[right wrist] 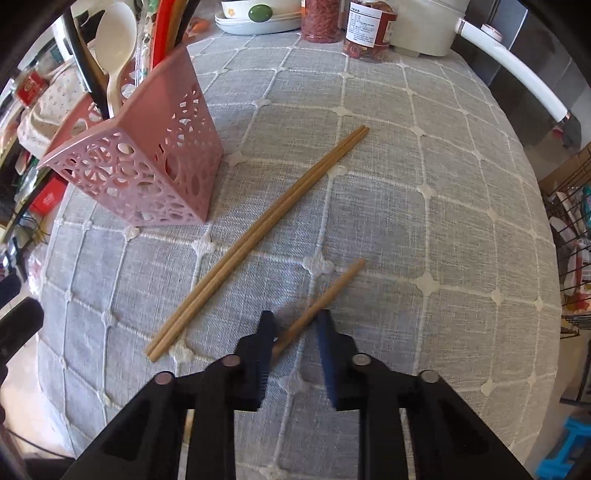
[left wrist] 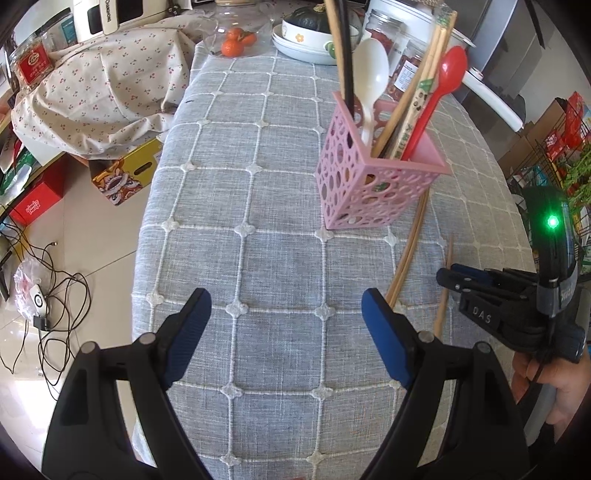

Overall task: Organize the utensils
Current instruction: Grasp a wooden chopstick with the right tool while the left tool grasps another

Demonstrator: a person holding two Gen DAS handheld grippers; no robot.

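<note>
A grey woven tablecloth with a white grid pattern (left wrist: 280, 206) covers the work surface. A pink perforated plastic utensil holder (left wrist: 364, 173) stands upright on it. The holder contains a white plastic spoon (left wrist: 373, 79), a red plastic spoon (left wrist: 439, 92), a dark pair of chopsticks (left wrist: 345, 55) and a paper-sleeved pair of chopsticks (left wrist: 417, 107), all leaning out of the open top.

Just beside the holder, a pair of light wooden chopsticks (right wrist: 258, 240) lies flat on the cloth, the two sticks side by side and touching along their length. One end points toward the holder's base corner area; the other points toward the near table edge. A single light wooden chopstick (right wrist: 325, 295) lies near the pair, apart from it and roughly parallel.

The right gripper (right wrist: 295, 328) is low over the cloth. Its jaws are partly closed around the near end of the single chopstick, one blue pad (right wrist: 327, 343) on each side of the stick. A gap remains between the pads, so whether they grip the stick firmly cannot be determined.

The left gripper (left wrist: 286, 314) is above bare cloth near the table edge. Its jaws are spread wide and hold nothing.

At the far end of the table stand stacked white ceramic bowls (left wrist: 306, 42), clear jars with red contents (right wrist: 343, 22) and several oranges (left wrist: 236, 42).
</note>
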